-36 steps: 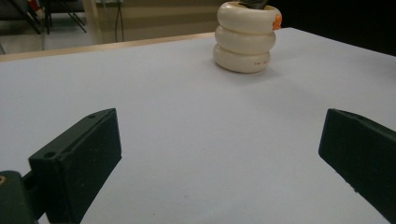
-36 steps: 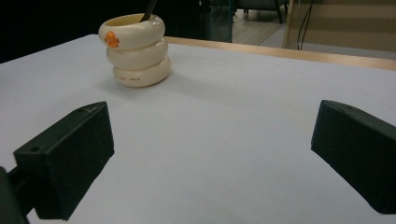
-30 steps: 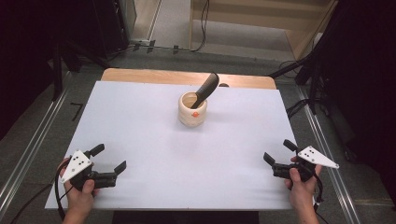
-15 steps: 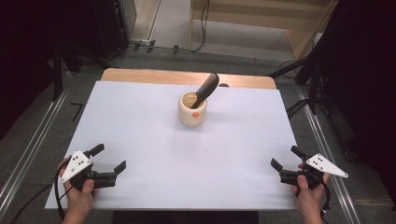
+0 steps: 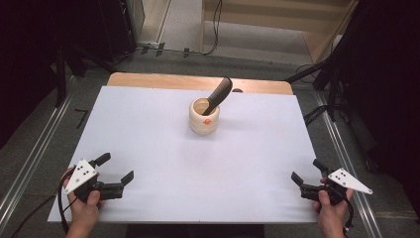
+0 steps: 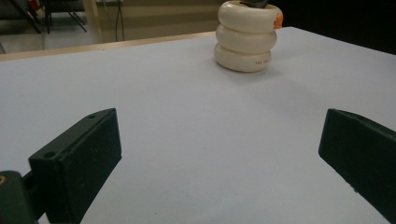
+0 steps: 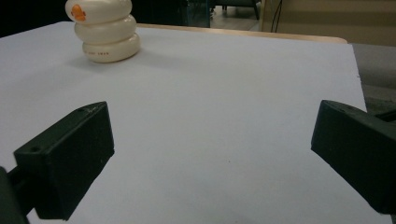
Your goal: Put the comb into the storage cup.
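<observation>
The left gripper (image 5: pixel 117 172) sits at the table's near left corner with its jaws spread wide and nothing between them, and the right gripper (image 5: pixel 308 174) sits at the near right corner, equally wide open and empty, each held by a hand low over the white table (image 5: pixel 148 124). Well apart from both, toward the middle of the far edge, stands a cream ribbed pot (image 5: pixel 204 116) with an orange mark, and a dark pestle (image 5: pixel 219 94) leans out of it, tilted to the far right.

Right tool (image 5: pixel 310 173) drew back toward table's (image 5: pixel 148 124) near-right corner.
</observation>
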`<state>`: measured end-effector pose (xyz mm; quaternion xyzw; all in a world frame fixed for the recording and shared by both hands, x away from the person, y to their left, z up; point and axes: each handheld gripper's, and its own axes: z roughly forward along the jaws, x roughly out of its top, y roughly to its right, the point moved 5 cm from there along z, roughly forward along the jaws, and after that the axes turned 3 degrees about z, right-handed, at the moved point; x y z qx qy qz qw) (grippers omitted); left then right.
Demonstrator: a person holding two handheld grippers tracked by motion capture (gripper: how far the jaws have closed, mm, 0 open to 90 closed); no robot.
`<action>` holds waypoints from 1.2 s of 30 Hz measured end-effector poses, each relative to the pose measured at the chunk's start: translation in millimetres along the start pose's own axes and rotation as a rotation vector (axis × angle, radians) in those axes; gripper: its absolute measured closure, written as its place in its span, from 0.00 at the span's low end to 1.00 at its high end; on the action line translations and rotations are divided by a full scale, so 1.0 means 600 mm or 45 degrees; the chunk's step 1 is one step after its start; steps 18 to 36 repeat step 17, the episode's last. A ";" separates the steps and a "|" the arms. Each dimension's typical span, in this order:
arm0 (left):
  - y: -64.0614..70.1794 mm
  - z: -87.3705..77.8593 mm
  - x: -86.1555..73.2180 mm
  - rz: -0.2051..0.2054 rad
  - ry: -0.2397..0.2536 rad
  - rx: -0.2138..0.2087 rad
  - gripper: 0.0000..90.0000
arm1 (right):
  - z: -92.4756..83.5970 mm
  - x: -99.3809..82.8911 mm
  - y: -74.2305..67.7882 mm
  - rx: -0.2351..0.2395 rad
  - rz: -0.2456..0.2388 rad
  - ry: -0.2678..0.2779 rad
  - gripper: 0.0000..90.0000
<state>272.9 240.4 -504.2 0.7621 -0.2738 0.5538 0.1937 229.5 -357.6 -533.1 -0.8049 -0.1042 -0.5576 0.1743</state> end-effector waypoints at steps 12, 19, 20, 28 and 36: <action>0.001 0.000 -0.001 -0.001 -0.002 0.004 0.00 | 0.006 -0.003 -0.003 0.009 -0.018 -0.006 0.00; 0.000 0.002 -0.001 -0.006 -0.007 0.005 0.00 | 0.005 -0.002 -0.002 0.015 -0.007 -0.005 0.00; 0.000 0.002 -0.001 -0.006 -0.007 0.005 0.00 | 0.005 -0.002 -0.002 0.015 -0.007 -0.005 0.00; 0.000 0.002 -0.001 -0.006 -0.007 0.005 0.00 | 0.005 -0.002 -0.002 0.015 -0.007 -0.005 0.00; 0.000 0.002 -0.001 -0.006 -0.007 0.005 0.00 | 0.005 -0.002 -0.002 0.015 -0.007 -0.005 0.00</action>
